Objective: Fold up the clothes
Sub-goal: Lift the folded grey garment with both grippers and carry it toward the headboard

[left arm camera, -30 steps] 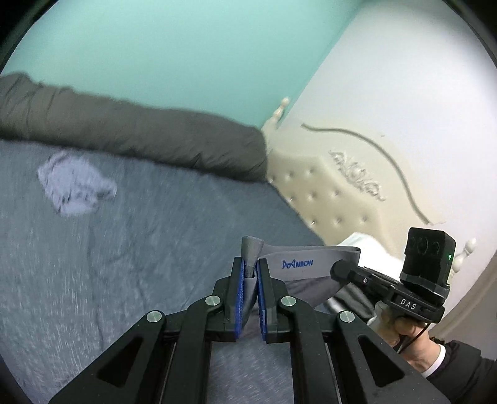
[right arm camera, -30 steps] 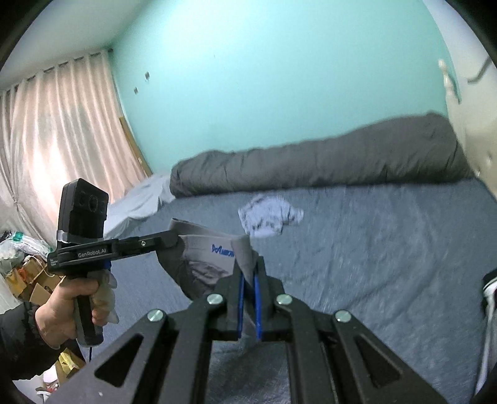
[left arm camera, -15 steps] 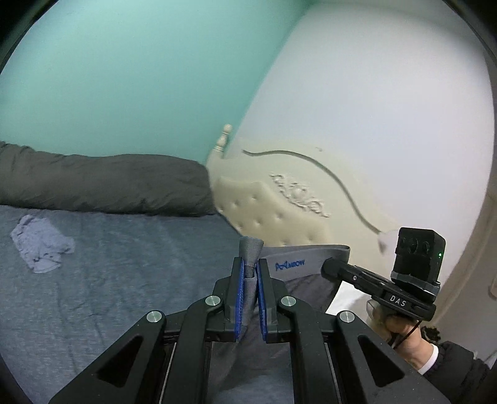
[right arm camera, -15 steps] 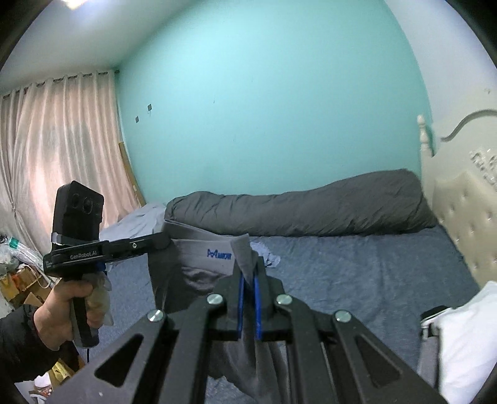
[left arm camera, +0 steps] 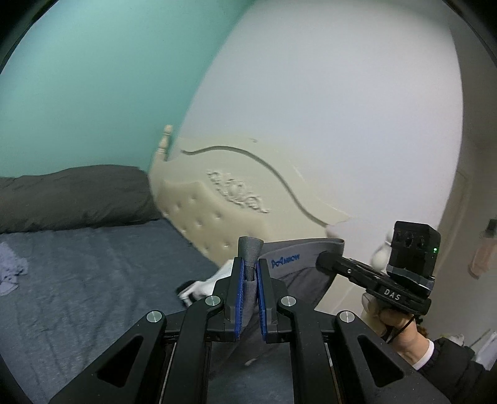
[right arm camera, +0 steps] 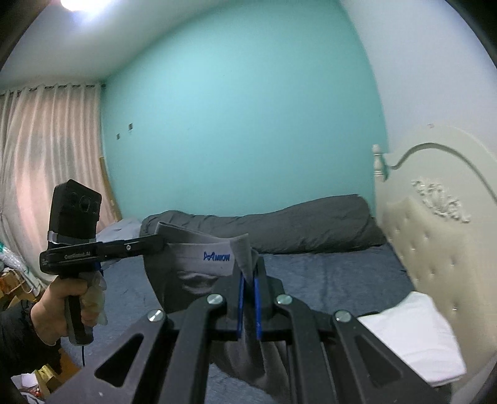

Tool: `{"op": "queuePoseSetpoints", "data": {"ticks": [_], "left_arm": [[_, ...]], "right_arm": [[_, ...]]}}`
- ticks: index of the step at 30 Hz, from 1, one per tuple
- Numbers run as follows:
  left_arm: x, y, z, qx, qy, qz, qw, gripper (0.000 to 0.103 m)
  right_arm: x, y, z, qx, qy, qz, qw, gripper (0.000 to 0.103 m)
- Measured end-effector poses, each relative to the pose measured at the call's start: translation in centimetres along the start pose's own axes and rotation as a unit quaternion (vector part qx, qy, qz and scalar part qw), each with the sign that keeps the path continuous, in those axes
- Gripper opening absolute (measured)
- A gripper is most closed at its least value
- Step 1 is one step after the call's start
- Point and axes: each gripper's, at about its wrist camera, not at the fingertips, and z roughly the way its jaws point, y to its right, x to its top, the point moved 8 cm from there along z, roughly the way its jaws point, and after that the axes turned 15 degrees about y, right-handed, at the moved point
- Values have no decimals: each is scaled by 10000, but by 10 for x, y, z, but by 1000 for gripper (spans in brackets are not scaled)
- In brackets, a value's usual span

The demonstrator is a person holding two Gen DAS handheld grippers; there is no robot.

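Glaring ceiling light (right arm camera: 74, 3), motion-blurred headboard (left arm camera: 217, 205), fisheye-warped edges

waistband (left arm camera: 306, 253): blue logo, "MIIOW", reversed in right view | right gripper (left arm camera: 323, 263): "DAS"

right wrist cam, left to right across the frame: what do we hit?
Curtain → left gripper → grey garment → right gripper → white pillow → cream headboard.
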Motion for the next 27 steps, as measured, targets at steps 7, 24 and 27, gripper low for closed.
{"op": "queuePoseSetpoints", "data": {"ticks": [7,24,27], "left_arm": [[-16,55,49,-382,-192,27,9991,8],[-48,115,137,-735,-440,-32,9963,8],[-49,119,145,-761,-470,5,9960,8]], "right_arm": [[14,49,-50,-404,62,-43,9992,5],[24,135,-106,-959,-31,-69,9954,5],[27,147,-103,-992,-55,-110,9950,5]]}}
